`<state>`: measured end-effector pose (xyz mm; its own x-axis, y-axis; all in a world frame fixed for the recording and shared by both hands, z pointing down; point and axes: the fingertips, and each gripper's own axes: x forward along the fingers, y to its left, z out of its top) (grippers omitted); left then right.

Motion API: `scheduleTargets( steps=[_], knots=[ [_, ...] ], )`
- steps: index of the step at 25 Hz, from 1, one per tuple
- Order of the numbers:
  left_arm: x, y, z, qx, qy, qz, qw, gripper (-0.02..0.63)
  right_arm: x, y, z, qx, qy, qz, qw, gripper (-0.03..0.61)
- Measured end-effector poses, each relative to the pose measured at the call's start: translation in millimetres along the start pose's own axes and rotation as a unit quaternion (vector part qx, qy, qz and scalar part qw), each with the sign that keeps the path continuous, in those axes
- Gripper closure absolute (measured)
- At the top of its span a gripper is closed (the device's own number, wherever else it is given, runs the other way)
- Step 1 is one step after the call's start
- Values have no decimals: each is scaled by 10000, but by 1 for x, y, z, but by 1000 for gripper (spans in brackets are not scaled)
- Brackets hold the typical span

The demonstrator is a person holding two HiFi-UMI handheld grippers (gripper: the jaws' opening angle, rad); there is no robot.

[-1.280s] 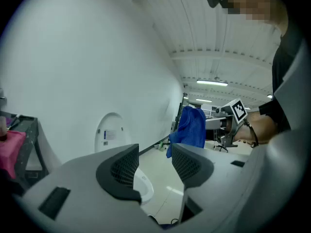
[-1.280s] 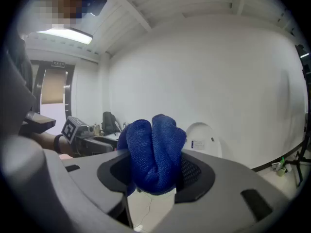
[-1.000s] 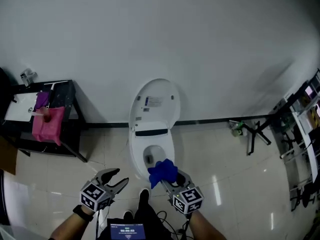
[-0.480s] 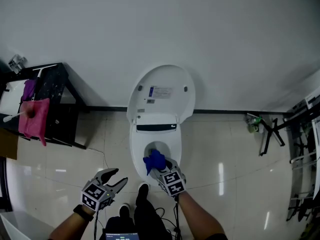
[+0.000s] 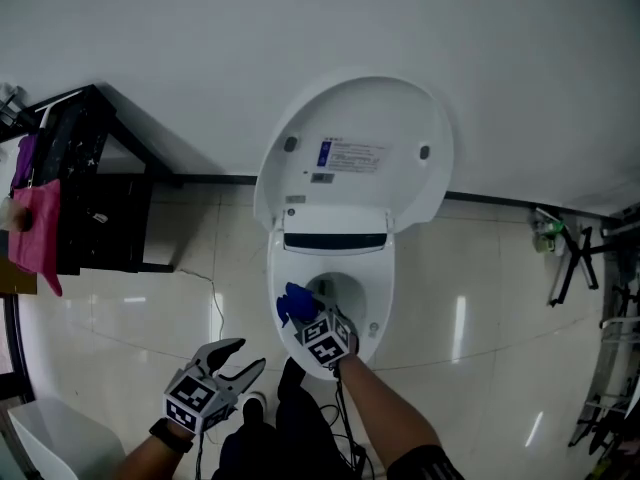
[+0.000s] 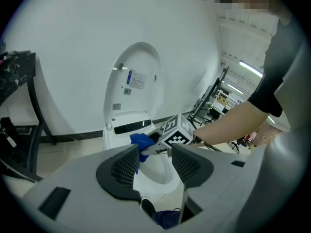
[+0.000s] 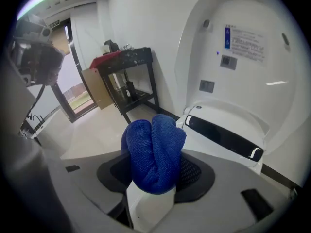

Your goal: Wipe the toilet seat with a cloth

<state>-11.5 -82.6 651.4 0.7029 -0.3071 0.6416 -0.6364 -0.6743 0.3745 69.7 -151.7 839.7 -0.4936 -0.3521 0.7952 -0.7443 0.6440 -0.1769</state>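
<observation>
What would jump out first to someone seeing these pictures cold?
A white toilet with its lid raised stands against the wall at centre. At its seat's near left rim, the right gripper is shut on a bunched, bright blue cloth; the left gripper hangs open and empty nearer the person.

Bunched blue cloth (image 5: 297,303) above the white toilet seat (image 5: 380,280).

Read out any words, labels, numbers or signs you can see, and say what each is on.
No text here is legible.
Sticker on the raised toilet lid: a blue block and lines of print, too small to read.
Small grey label below that sticker: too blurred to read.
Marker cubes: black-and-white square patterns only, no words.
</observation>
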Motion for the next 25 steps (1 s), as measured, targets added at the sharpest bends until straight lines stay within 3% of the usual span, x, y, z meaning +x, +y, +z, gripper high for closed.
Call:
scheduleTargets(
  steps=[8,10,16,22,25],
  knots=[
    [28,31,-30,-583,8,104,9982,394,101,7,-62,-885,919,279,9914,347],
    [32,33,-34,-811,8,152,9966,394,111,11,-68,-981,953,311,9901,345],
    [35,32,-53,-882,76,128,9960,394,115,17,-77,-1517,1132,429,9810,340],
    [33,23,-58,-795,84,40,9968,394,90,44,-139,-1106,1753,839,9747,341],
    [32,19,-66,-610,121,-24,9981,394,69,69,-176,-1140,1990,1085,9673,341]
  ],
)
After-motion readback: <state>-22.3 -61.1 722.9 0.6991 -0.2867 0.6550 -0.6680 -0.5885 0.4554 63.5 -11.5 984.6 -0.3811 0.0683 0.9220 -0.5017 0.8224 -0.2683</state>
